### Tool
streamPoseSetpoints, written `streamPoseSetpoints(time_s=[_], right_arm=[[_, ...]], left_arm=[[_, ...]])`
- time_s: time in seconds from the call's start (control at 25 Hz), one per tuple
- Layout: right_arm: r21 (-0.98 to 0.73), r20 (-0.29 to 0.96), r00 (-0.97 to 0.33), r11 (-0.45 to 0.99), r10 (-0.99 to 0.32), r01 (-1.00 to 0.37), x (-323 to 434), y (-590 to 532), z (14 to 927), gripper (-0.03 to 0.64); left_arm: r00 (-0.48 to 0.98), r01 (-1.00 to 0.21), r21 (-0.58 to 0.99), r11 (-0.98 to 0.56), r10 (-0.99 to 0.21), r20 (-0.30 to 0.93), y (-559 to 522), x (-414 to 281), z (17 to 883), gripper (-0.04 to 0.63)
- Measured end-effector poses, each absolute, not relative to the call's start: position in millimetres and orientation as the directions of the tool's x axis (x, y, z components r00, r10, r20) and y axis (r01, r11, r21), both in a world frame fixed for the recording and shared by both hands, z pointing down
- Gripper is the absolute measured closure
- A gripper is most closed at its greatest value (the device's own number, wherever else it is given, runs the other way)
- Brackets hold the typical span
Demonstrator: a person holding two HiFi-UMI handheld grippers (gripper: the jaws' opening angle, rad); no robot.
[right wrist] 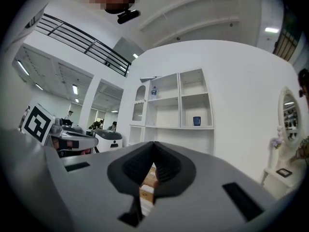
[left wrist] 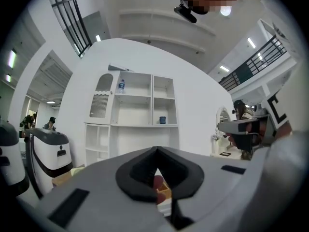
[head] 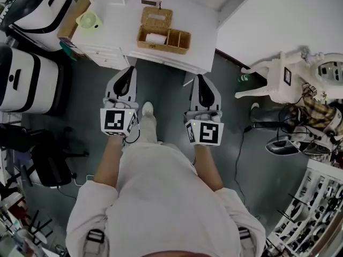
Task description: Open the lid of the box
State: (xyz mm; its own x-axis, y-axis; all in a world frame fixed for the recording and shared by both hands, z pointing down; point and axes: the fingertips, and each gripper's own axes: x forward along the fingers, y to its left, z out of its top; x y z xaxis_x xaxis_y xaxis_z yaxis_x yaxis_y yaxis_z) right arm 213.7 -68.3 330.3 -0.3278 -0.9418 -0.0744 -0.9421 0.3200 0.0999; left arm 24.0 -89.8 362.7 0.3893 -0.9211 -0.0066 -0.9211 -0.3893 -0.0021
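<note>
A wicker box [head: 170, 38] stands on the white table [head: 193, 9], its lid [head: 156, 18] tilted up at the back, with a white roll [head: 155, 38] in one compartment. Both grippers hang over the grey floor, short of the table's near edge and apart from the box. My left gripper [head: 128, 72] is shut with nothing in it. My right gripper [head: 200, 79] is shut and also empty. In the left gripper view the jaws meet at the tip [left wrist: 156, 152], and a sliver of the box [left wrist: 163, 188] shows below. In the right gripper view the jaws [right wrist: 153, 146] meet, framing the box [right wrist: 149, 177].
A pale green cup [head: 89, 20] and a cardboard piece [head: 74, 16] sit at the table's left end. White machines [head: 29, 79] stand at the left, a white stool [head: 270, 79] and floor cables [head: 257, 127] at the right. A white shelf unit [left wrist: 135, 110] rises behind the table.
</note>
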Motion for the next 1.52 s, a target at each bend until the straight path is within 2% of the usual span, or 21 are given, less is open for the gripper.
streamPoseSetpoints(time_s=[0.36,0.68,1.12,1.52], right_arm=[[0.06,-0.046,-0.332,0.329,-0.942,-0.942,232.7,72.8,335.4,0.623],[0.069,-0.053,-0.278,0.274,-0.959,-0.959,239.6,146.9,327.1,0.623],[0.037,0.012,-0.299,0.299,-0.954,-0.954,223.6,152.9,346.8,0.623],[0.046,-0.016,-0.341,0.34,-0.94,-0.939,177.7,85.0,342.9,0.623]], left_arm=[[0.362,-0.932,0.006,-0.362,-0.932,0.012,58.8,35.0,358.7,0.601],[0.372,-0.928,0.003,-0.372,-0.928,-0.008,127.6,36.9,344.1,0.601],[0.415,-0.908,0.061,-0.413,-0.91,0.016,153.3,26.9,346.3,0.601],[0.421,-0.905,0.077,-0.418,-0.907,0.022,93.5,-0.3,356.9,0.601]])
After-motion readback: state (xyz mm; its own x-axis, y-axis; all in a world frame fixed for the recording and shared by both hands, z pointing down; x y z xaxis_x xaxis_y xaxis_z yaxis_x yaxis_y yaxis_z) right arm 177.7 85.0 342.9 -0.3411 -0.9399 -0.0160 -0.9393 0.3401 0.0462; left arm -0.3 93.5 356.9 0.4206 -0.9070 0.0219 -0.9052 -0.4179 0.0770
